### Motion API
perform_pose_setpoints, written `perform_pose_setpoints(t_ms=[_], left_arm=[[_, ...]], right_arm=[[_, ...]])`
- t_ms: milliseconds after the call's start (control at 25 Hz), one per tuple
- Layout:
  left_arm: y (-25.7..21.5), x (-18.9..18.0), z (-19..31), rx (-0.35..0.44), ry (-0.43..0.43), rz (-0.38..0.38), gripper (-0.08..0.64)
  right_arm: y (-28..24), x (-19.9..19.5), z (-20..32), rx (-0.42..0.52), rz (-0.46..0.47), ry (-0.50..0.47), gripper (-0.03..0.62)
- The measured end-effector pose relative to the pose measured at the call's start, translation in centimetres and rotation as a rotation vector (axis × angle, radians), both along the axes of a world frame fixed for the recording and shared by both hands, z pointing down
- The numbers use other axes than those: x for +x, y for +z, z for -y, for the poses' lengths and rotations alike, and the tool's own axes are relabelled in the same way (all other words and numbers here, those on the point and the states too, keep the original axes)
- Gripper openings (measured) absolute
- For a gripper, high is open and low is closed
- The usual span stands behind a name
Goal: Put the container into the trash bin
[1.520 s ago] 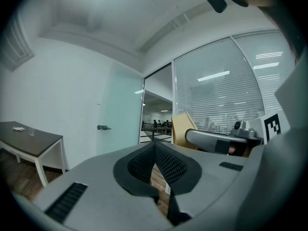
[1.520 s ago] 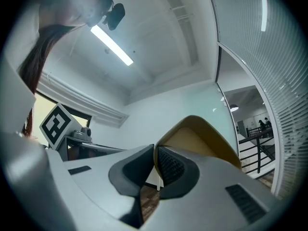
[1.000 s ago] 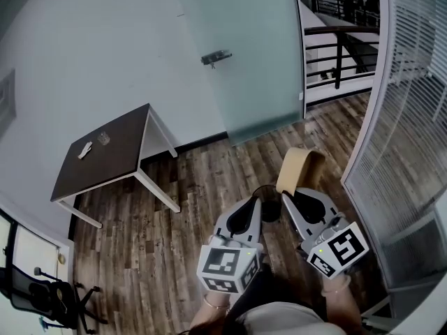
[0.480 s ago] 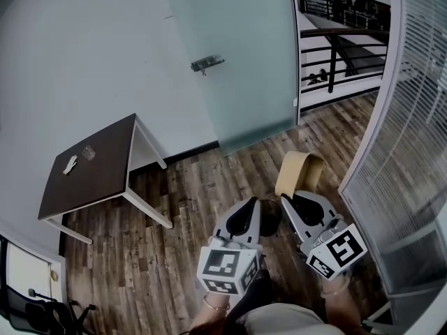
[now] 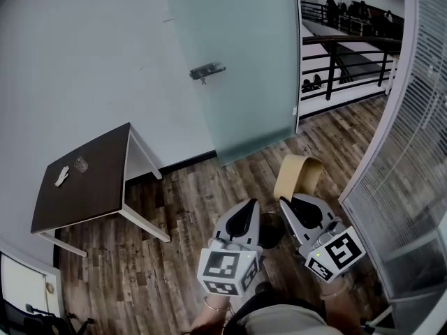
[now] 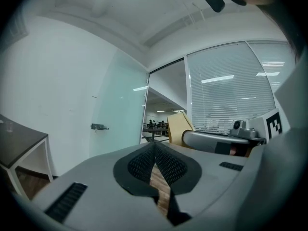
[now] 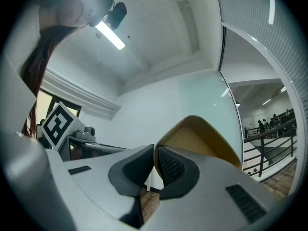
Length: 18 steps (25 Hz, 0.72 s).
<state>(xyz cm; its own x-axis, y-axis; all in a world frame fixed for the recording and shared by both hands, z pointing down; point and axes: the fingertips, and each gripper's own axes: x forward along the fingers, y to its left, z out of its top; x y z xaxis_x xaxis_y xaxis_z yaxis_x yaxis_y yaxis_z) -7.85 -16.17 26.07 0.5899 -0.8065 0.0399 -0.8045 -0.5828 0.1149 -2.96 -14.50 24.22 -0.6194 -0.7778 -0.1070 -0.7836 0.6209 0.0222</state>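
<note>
A tan, bowl-like container (image 5: 296,174) hangs over the wooden floor, pinched by its rim in my right gripper (image 5: 288,203). In the right gripper view the container (image 7: 202,141) curves up from between the closed pads. My left gripper (image 5: 253,205) is held beside it, level, with its pads touching and nothing between them; the left gripper view shows the same shut jaws (image 6: 154,146) and the container (image 6: 177,127) off to the right. No trash bin is visible in any view.
A dark table (image 5: 84,180) on white legs stands at the left with two small things on it. A frosted glass door (image 5: 237,68) is ahead, a black railing (image 5: 342,58) beyond it, and a blind-covered glass wall (image 5: 408,180) close on the right.
The whole view has shifted: the table slid left and the glass door and railing came nearer. Both grippers keep their places relative to each other, the container still held.
</note>
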Motion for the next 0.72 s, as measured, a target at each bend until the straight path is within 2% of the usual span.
perform_pose_setpoints(t_ms=[280, 720], left_arm=[[1.0, -0.7, 4.8, -0.01, -0.002, -0.011, 0.019], [4.3, 0.1, 10.8, -0.038, -0.079, -0.031, 0.018]], right_arm=[[0.9, -1.1, 4.4, -0.027, -0.018, -0.002, 0.028], [4.4, 0.5, 10.3, -0.083, -0.072, -0.056, 0.028]])
